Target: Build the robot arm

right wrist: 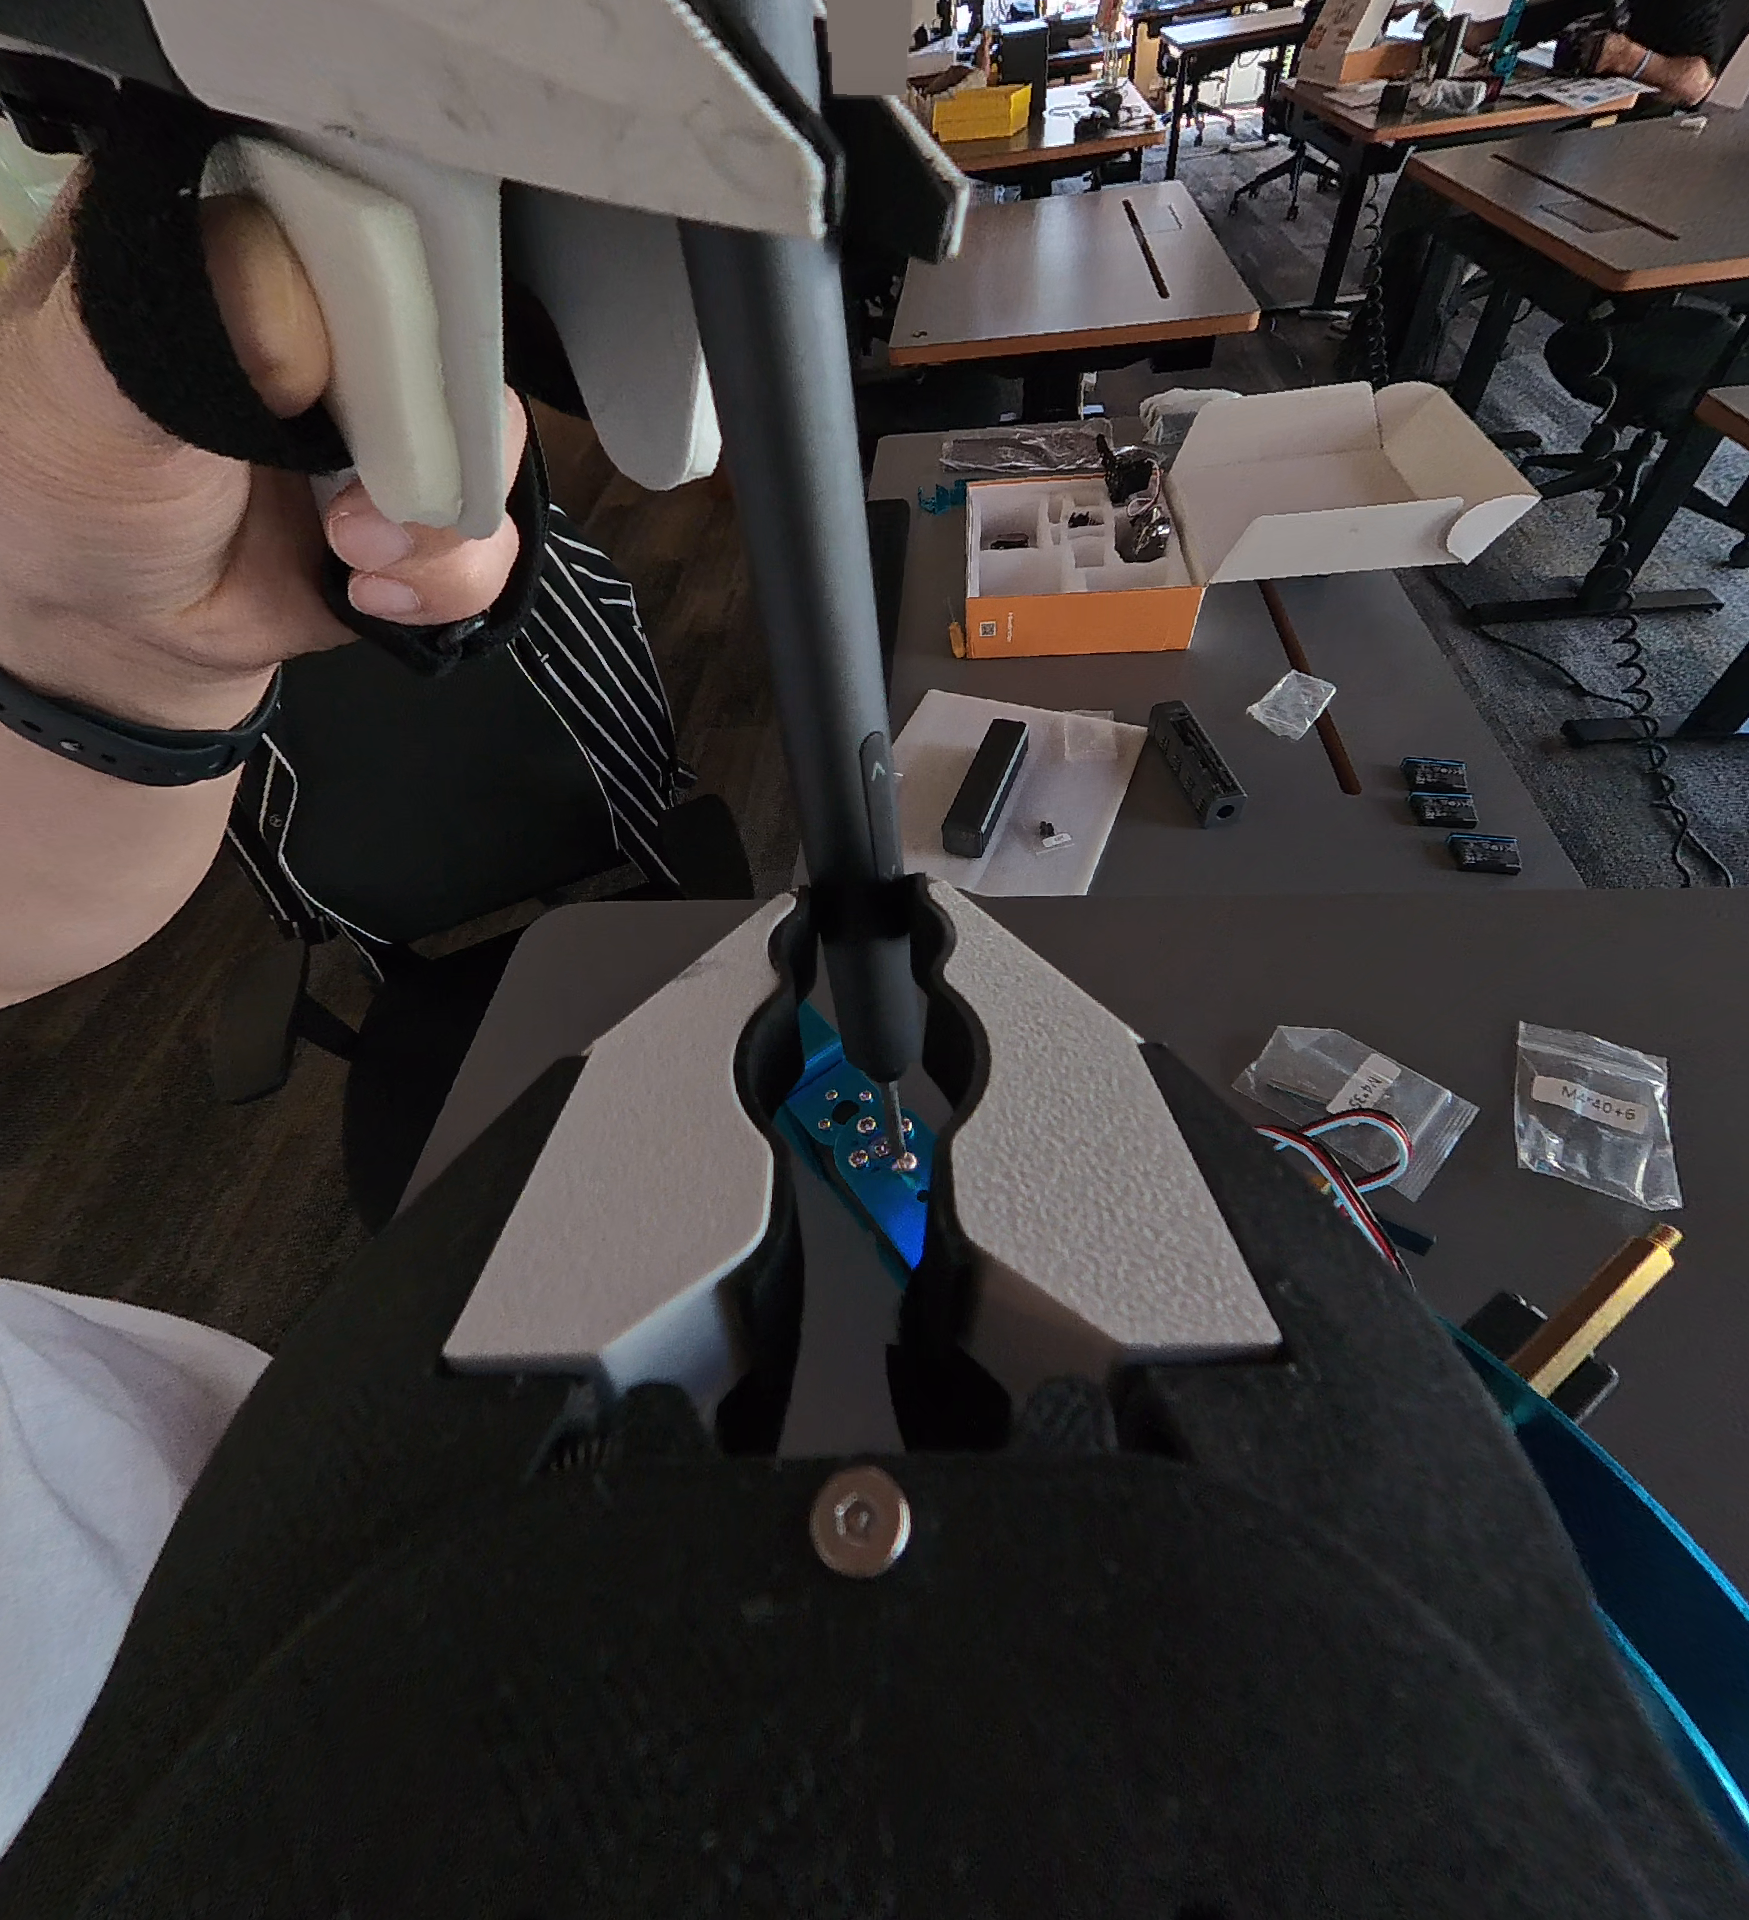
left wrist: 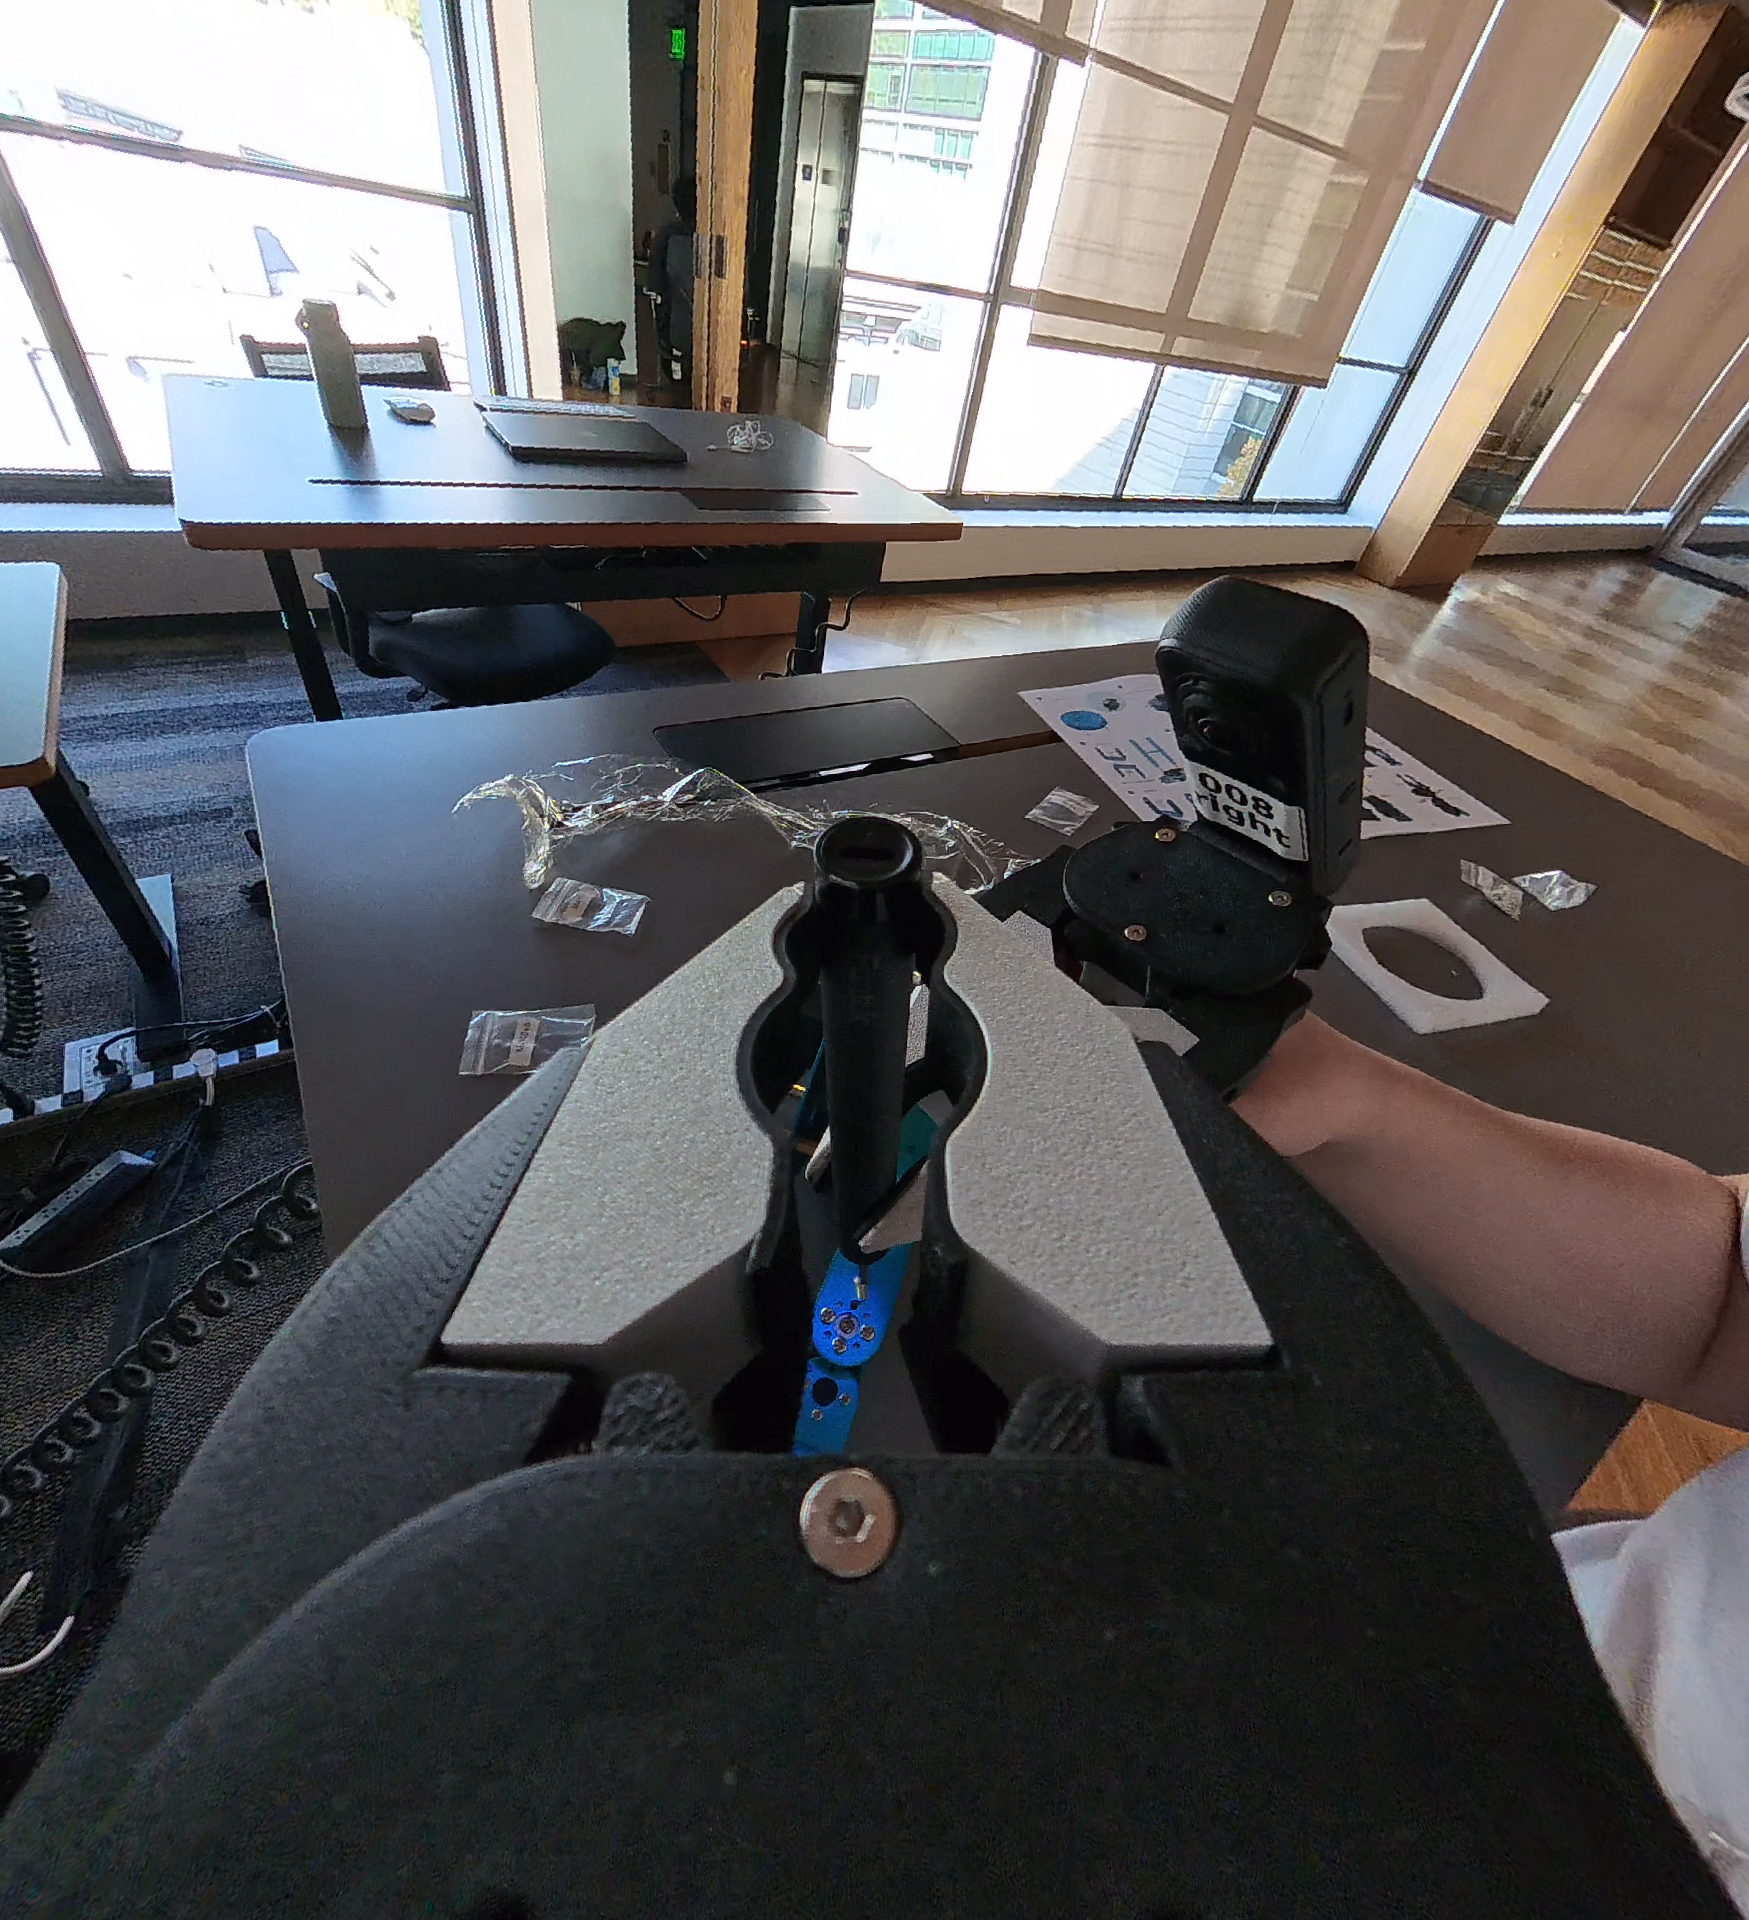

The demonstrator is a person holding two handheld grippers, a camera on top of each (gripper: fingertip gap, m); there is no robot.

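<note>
**Screwdriver on blue bracket, dark worktop**

Dark grey matte worktop (right wrist: 1472,966) in a bright office with tall windows (left wrist: 205,239), wooden floor and more desks behind. Scattered on it: clear zip bags (right wrist: 1595,1127), crumpled clear film (left wrist: 662,800), an open orange-and-white box (right wrist: 1083,566).

Left tool (left wrist: 854,1049) clamped around a slim black electric screwdriver (left wrist: 865,1039), held upright. Right tool (right wrist: 865,1132) closed on a blue anodised metal bracket (right wrist: 849,1143) with small screws; driver tip touching one screw, just above the worktop.
</note>
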